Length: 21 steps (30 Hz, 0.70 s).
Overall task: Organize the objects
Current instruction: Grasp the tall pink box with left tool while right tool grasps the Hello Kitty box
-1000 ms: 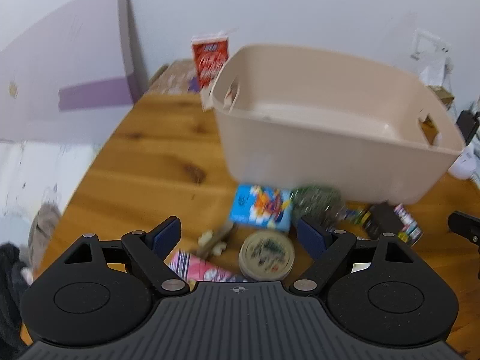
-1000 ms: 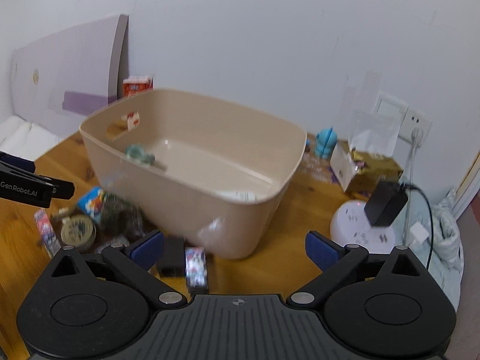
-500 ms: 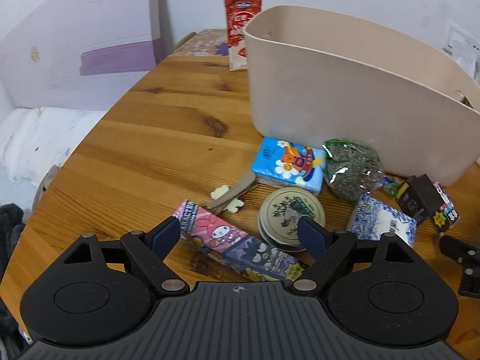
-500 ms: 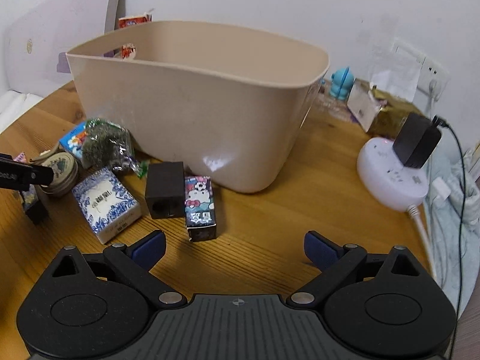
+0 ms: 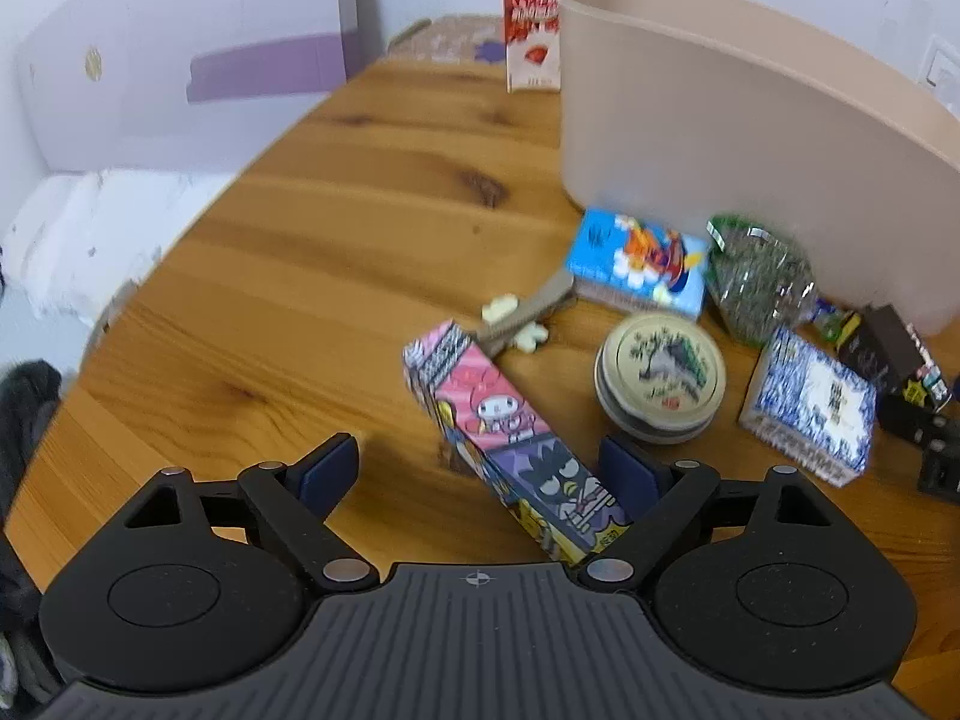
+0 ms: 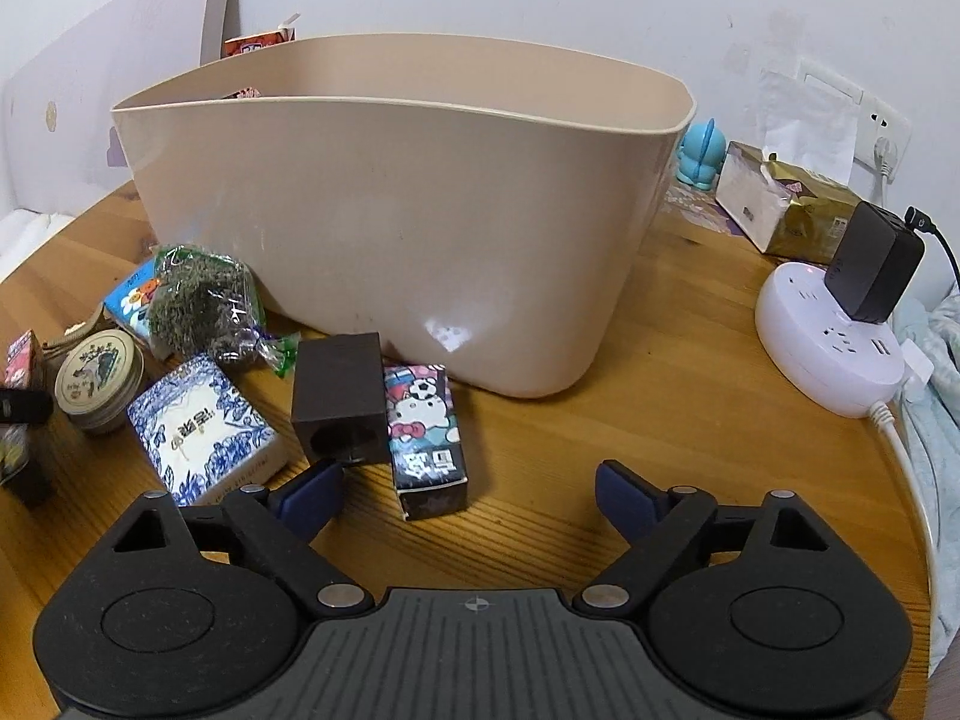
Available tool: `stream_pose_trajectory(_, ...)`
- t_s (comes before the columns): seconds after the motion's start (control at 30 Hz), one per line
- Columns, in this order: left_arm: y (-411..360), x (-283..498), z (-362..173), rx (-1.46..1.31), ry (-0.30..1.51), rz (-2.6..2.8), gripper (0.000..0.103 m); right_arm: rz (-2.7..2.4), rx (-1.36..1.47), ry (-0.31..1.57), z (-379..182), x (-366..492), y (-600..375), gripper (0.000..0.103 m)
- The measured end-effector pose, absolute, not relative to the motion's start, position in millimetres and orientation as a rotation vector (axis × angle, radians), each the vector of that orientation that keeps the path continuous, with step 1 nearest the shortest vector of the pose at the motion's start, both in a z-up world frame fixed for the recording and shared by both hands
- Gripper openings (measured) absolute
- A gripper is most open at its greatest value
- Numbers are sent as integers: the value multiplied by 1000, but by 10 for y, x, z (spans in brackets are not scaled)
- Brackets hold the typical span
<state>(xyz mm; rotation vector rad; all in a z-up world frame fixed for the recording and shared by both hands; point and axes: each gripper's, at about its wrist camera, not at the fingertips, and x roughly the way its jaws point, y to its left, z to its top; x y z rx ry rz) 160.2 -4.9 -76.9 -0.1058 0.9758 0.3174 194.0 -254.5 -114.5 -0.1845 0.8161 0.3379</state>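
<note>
Bin (image 6: 408,228) stands beige on my table (image 5: 360,252), clutter along its front wall. Left gripper (image 5: 480,468) is spread wide around the long cartoon carton (image 5: 510,438); right gripper (image 6: 468,492), equally wide, hovers before the short kitty box (image 6: 423,420). Both look like light, stiff cardboard, probably crushable; I'd pinch across the narrow sides, mid-length.

wooden table (image 6: 660,420) | beige bin (image 6: 420,228) | round tin (image 5: 660,375) (flat) | cartoon box (image 5: 510,426)

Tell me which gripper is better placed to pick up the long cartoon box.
Left. The left gripper is open with the long cartoon box already lying between its fingers. The right gripper hovers over the Hello Kitty box instead.
</note>
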Motion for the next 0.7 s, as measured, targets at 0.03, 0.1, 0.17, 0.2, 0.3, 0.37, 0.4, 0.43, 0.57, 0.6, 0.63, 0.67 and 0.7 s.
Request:
stream_pose_trajectory(0.03,-35,1578,-780,-123,968,310,85,344,-179,814,-1139,1939,-2540,86)
stream_pose_trajectory(0.1,-25,1558,-782,-139,961,296,77,357,-173,812,-1127,1926,-2526,78)
stream_pose_trajectory(0.17,-36,1547,-755,-130,951,280,62,371,-166,807,-1118,1909,-2518,68)
stream_pose_trajectory(0.2,-43,1544,-741,-127,950,272,52,374,-168,802,-1111,1904,-2513,60)
stream_pose_trajectory(0.3,-48,1547,-727,-124,949,263,34,383,-165,794,-1090,1876,-2497,33)
stream_pose_trajectory(0.37,-55,1532,-711,-127,948,256,23,379,-166,793,-1082,1858,-2488,21)
stream_pose_trajectory(0.4,-48,1520,-707,-134,951,251,23,381,-162,796,-1077,1851,-2488,21)
stream_pose_trajectory(0.43,-46,1505,-696,-139,954,245,23,385,-157,798,-1077,1847,-2495,21)
stream_pose_trajectory(0.57,-11,1443,-691,-146,954,226,23,400,-142,806,-1067,1779,-2525,21)
stream_pose_trajectory(0.6,2,1428,-684,-148,952,220,23,402,-137,810,-1061,1761,-2537,21)
stream_pose_trajectory(0.63,5,1405,-669,-149,947,214,23,403,-130,811,-1051,1745,-2554,21)
stream_pose_trajectory(0.67,1,1379,-643,-146,941,207,23,404,-124,809,-1038,1721,-2569,21)
stream_pose_trajectory(0.7,6,1360,-620,-143,935,201,23,403,-119,806,-1018,1697,-2587,21)
